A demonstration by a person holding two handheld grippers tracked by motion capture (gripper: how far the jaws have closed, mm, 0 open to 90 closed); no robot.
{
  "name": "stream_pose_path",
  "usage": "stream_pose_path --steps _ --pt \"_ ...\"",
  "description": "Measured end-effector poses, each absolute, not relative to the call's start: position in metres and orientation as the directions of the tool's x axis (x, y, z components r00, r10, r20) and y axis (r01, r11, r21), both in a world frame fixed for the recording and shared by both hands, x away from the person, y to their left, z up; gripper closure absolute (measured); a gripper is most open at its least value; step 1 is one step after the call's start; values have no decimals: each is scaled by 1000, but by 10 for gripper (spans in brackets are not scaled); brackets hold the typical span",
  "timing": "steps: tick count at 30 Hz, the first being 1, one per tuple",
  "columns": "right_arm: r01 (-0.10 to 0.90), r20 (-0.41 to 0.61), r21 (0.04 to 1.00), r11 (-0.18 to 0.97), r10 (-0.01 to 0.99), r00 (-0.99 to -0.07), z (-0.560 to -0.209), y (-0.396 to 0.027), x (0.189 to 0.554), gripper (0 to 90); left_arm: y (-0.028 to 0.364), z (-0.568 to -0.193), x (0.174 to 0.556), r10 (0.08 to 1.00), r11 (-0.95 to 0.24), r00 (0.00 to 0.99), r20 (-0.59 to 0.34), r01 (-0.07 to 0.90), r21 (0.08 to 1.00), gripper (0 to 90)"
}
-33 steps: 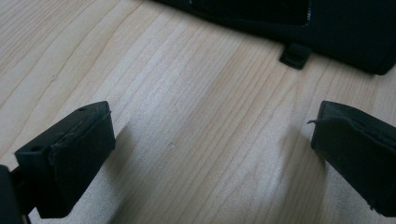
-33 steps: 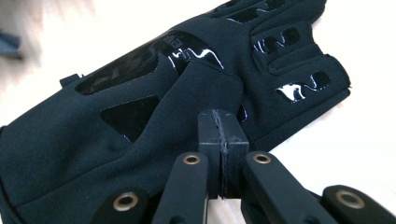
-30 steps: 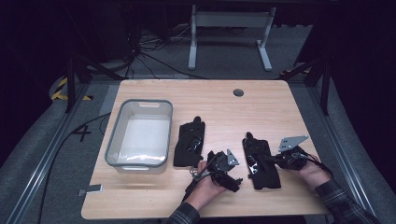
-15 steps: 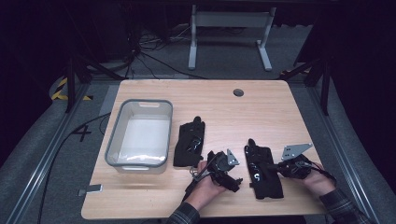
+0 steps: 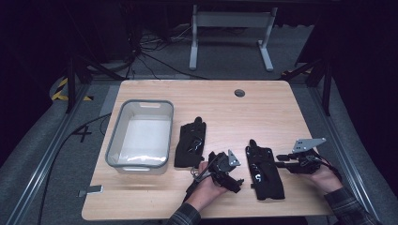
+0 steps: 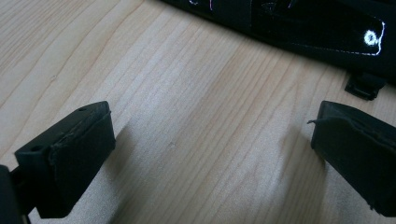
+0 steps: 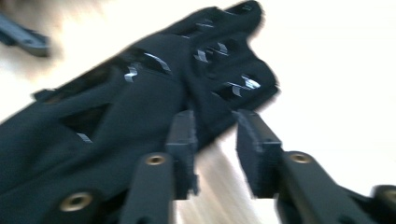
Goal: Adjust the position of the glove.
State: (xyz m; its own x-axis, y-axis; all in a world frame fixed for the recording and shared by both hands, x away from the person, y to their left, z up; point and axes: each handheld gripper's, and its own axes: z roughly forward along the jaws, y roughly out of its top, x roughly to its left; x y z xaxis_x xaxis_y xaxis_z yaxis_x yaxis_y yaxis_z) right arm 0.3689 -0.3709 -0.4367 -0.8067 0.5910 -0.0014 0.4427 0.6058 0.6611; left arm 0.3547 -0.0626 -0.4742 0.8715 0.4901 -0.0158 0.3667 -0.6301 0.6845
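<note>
On the worktop (image 5: 263,103), a clear bin (image 5: 141,136) stands at the left, with a black glove (image 5: 190,143) just beside it. The left gripper (image 5: 224,173) rests low over bare wood, jaws spread wide with nothing between them. To its right lies a second black glove (image 5: 265,171), flat, fingers pointing away, with pale markings. The right gripper (image 5: 281,161) sits at its edge; its jaws have just been opening, released, nothing pinched between them.

Two black gloves lay flat on the wooden table. The right glove (image 5: 264,171) lay near the front edge, fingers pointing away from the person, with pale markings on its back. The left glove (image 5: 190,143) lay just beside a clear bin, fingers likewise pointing away.
</note>
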Motion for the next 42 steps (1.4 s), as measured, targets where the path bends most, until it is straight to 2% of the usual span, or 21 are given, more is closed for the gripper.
stream_pose_path --steps 1,5,6,13,18,26,32,36,37,38,42 --pt "463 1 662 589 617 -787 -438 -378 373 577 -63 -474 355 490 -630 872 -16 367 685 0" --pt "488 -3 665 565 656 -755 -442 -392 381 483 -63 -474 355 490 -630 871 -16 367 684 0" --pt "488 -3 665 565 656 -755 -442 -392 381 483 -63 -474 355 490 -630 871 -15 367 685 0" --pt "505 -19 694 513 714 -700 -451 -412 391 279 -63 -474 355 490 -630 871 -15 367 685 0" --pt "523 -14 691 499 733 -680 -459 -418 395 176 -63 -474 355 491 -630 871 -15 367 685 0" --pt "507 -25 710 489 737 -675 -463 -419 396 157 -63 -473 355 492 -639 871 -9 367 676 4" --pt "507 -26 708 491 736 -676 -463 -419 396 154 -61 -463 355 512 -624 858 -36 401 670 148" --pt "508 -26 708 491 737 -676 -463 -419 396 154 -58 -453 357 527 -609 848 -53 420 673 202" --pt "508 -26 708 491 737 -676 -463 -419 396 154 -56 -450 357 535 -599 843 -58 427 677 261" --pt "508 -26 709 490 737 -675 -463 -419 396 154 -52 -445 361 541 -591 838 -68 437 679 385" --pt "508 -25 709 489 738 -675 -463 -419 396 154 -46 -437 367 559 -590 827 -62 449 671 574"
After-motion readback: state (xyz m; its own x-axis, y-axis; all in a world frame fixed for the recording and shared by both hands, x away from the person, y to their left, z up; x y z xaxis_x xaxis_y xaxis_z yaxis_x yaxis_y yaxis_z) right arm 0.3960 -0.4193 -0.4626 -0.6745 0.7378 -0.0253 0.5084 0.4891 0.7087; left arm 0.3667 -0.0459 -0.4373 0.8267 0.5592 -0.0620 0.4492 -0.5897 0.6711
